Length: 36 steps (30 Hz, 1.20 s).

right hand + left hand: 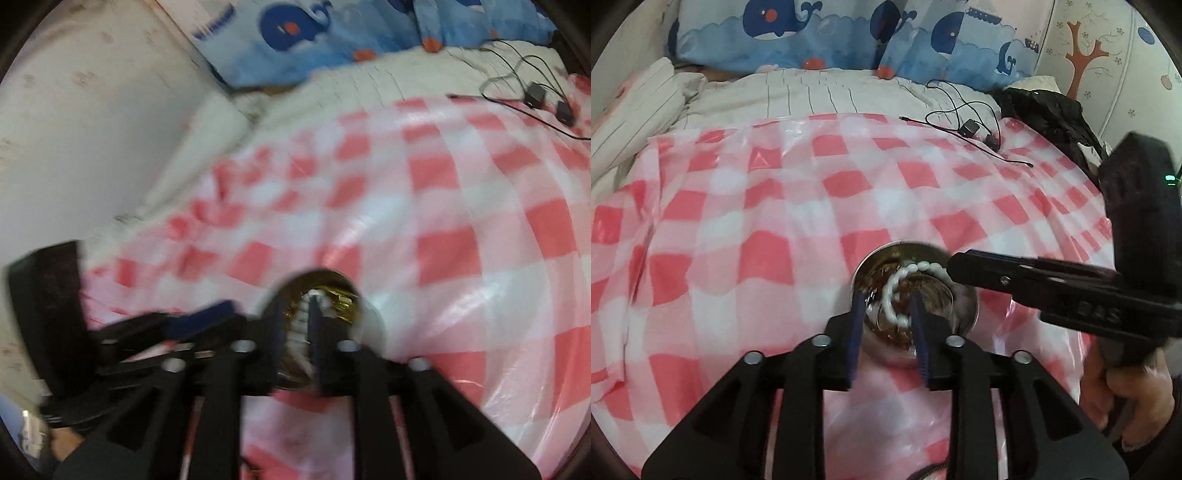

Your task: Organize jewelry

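A round metal bowl (967, 306) sits on the pink checked cloth (775, 221) and holds a white bead bracelet (894, 291) with gold-brown jewelry under it. My left gripper (886, 299) is over the bowl, its jaws apart with the near part of the bracelet between them. My right gripper (955, 266) reaches in from the right, its tip at the bowl's far rim beside the beads. In the blurred right wrist view the right gripper (293, 299) has narrow jaws with the white beads (301, 317) between them, over the bowl (373, 321).
Black cables with small plugs (967, 127) lie on the far side of the cloth. A dark garment (1045, 114) lies at the far right. Whale-print pillows (812, 33) and striped bedding (812, 92) are behind. The left gripper (199, 321) shows at the left.
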Available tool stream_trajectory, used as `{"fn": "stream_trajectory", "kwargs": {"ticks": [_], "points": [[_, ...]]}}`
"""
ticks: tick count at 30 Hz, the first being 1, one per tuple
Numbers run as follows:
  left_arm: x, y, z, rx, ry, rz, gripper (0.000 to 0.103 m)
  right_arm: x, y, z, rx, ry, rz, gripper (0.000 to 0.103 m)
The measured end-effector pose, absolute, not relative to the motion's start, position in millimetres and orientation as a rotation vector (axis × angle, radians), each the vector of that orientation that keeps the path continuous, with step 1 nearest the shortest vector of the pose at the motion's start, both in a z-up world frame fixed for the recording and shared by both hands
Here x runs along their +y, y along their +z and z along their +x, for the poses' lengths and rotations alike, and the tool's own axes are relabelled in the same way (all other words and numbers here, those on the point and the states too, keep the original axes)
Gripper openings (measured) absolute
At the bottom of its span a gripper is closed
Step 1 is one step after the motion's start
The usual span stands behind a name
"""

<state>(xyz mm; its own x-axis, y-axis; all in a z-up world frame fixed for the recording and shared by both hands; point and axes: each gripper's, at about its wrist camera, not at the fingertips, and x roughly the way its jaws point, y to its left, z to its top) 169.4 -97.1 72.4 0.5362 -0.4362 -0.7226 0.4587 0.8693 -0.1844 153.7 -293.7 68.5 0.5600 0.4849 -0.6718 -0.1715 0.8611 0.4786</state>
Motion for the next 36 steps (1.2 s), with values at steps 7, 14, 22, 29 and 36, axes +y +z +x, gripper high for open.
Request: {"fn": "stream_trajectory", "kwargs": {"ticks": [7,14,22,29,36], "points": [[-59.7,72.2,133.8,0.864,-0.531,0.019,0.044,-315.2,66.2,106.4,0.869,0.371,0.375,0.037],[-48.1,52.6,68.1,0.903,-0.578,0.105,0.046,-318.6,53.6,32.7,0.919,0.392,0.357,0.047],[-83.2,29.8,43.6,0.898,-0.544,0.405,0.039,-301.8,47.5,18.3,0.924,0.416,0.336,0.056],[-92.7,22.4,39.3,0.885,-0.54,0.505,0.008,-296.7,41.9,19.3,0.952,0.402,0.301,0.062],[-57.2,44.6,60.1,0.866,-0.506,0.232,0.007,-271.3,38.9,14.5,0.97,0.448,0.174,0.065]]}}
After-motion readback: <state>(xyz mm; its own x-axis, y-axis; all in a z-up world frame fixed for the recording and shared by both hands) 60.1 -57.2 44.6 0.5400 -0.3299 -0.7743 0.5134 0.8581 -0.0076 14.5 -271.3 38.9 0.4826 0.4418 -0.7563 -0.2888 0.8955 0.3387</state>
